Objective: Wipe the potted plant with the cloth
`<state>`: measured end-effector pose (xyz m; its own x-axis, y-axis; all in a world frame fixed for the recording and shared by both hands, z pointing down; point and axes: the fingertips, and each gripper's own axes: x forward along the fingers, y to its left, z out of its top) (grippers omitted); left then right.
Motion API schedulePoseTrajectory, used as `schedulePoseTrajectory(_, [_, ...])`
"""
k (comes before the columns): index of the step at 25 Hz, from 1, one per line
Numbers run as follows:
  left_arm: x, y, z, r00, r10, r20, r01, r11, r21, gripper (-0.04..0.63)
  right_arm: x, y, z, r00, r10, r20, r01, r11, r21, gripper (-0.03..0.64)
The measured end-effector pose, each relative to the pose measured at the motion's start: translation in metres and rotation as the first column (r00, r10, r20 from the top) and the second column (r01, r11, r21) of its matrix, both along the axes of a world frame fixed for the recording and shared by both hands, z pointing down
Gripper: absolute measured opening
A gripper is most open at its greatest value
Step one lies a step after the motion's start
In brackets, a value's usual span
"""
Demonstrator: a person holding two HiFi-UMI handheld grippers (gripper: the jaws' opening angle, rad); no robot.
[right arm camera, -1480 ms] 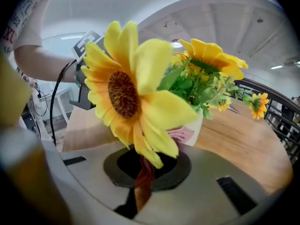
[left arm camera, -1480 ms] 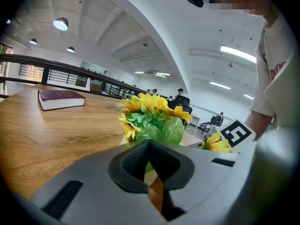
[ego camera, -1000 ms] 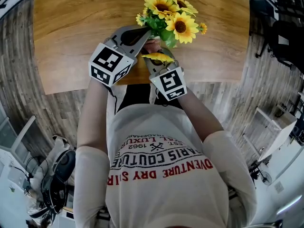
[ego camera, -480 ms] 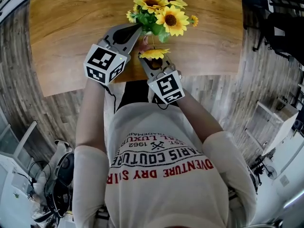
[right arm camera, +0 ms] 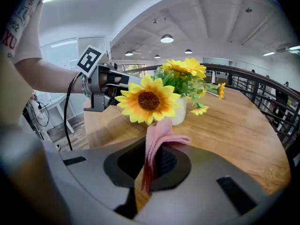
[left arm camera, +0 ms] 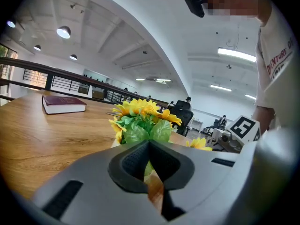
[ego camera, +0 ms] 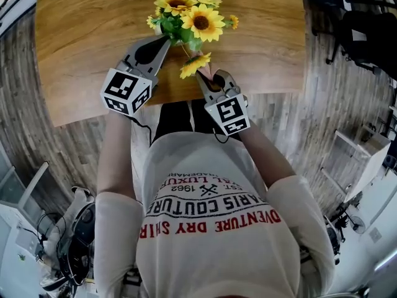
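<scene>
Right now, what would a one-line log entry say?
left gripper: shut, tips by potted plant | right gripper: shut on pink cloth, beside a sunflower

T-shirt [ego camera: 211, 247] print, COUTURE, DRY, 1962

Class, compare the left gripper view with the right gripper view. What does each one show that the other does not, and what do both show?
Only the left gripper view shows a dark red book lying on the table, and the left gripper seen along its own closed jaws. Only the right gripper view shows the pink cloth, clamped in the jaws of the right gripper. Both views show the sunflowers and the wooden table.
</scene>
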<state>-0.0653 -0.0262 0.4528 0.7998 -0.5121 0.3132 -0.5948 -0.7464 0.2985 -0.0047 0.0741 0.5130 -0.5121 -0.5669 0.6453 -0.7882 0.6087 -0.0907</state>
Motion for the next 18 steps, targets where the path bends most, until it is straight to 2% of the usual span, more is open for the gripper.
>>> schedulePoseTrajectory(4, [0.008,0.005,0.003,0.999,-0.027,0.041,0.027,1.000,0.003,0.015,0.029,-0.005,0.008,1.000,0.007,-0.008,-0.007,1.000,-0.018,0.034])
schedulePoseTrajectory(8, [0.004,0.004,0.013,0.991,-0.109,0.078,0.112,0.993,-0.026,0.015,0.058,-0.024,0.010,1.000,0.005,-0.017,-0.006,1.000,-0.012,0.034])
schedulePoseTrajectory(14, [0.002,-0.001,0.017,0.964,-0.242,0.112,0.252,0.964,-0.082,0.015,0.103,-0.072,0.011,0.998,-0.034,-0.057,0.034,0.999,0.006,0.034])
schedulePoseTrajectory(18, [-0.001,-0.004,0.017,0.942,-0.304,0.146,0.317,0.945,-0.077,0.015,0.118,-0.114,0.009,0.987,-0.126,-0.104,0.130,0.991,0.032,0.034])
